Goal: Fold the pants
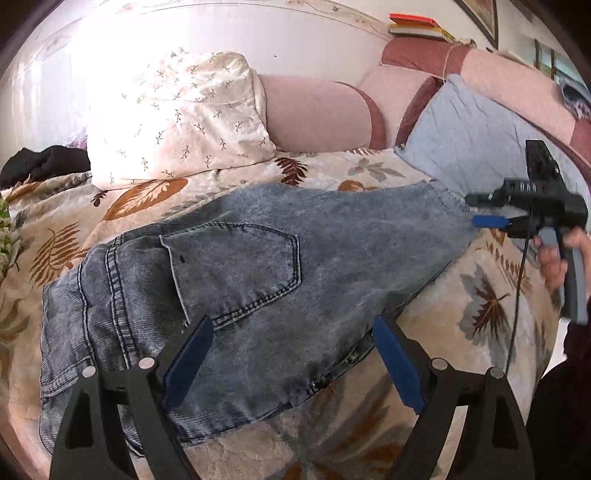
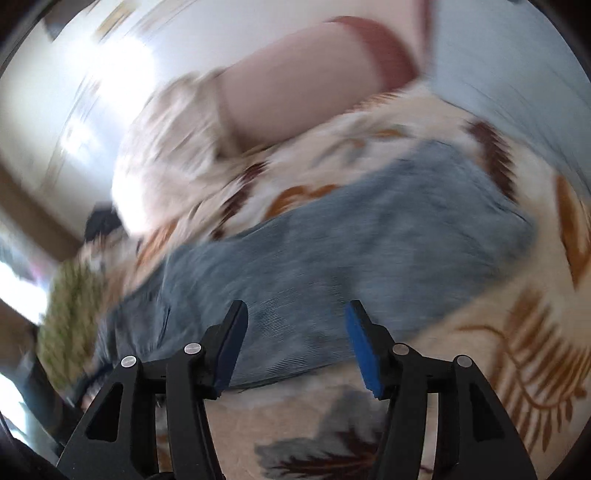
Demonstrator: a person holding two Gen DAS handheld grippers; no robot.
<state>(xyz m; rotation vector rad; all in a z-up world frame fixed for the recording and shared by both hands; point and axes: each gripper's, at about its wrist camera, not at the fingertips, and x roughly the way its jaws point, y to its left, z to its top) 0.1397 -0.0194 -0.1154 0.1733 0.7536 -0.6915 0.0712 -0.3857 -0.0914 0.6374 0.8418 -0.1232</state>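
Acid-washed blue jeans (image 1: pixel 258 273) lie folded lengthwise on the bed, back pocket up, waistband at the left and leg ends at the right. My left gripper (image 1: pixel 291 332) is open, its blue pads over the seat of the jeans near the front edge. My right gripper (image 1: pixel 480 220) shows in the left wrist view, hand-held at the leg end of the jeans. In the blurred right wrist view my right gripper (image 2: pixel 295 317) is open and empty above the jeans' leg (image 2: pixel 351 243).
A leaf-patterned bedspread (image 1: pixel 461 332) covers the bed. A white floral pillow (image 1: pixel 173 118), pink bolsters (image 1: pixel 314 110) and a pale blue pillow (image 1: pixel 476 140) line the headboard. A black garment (image 1: pixel 44 166) lies at the far left. Books (image 1: pixel 417 26) sit on the headboard.
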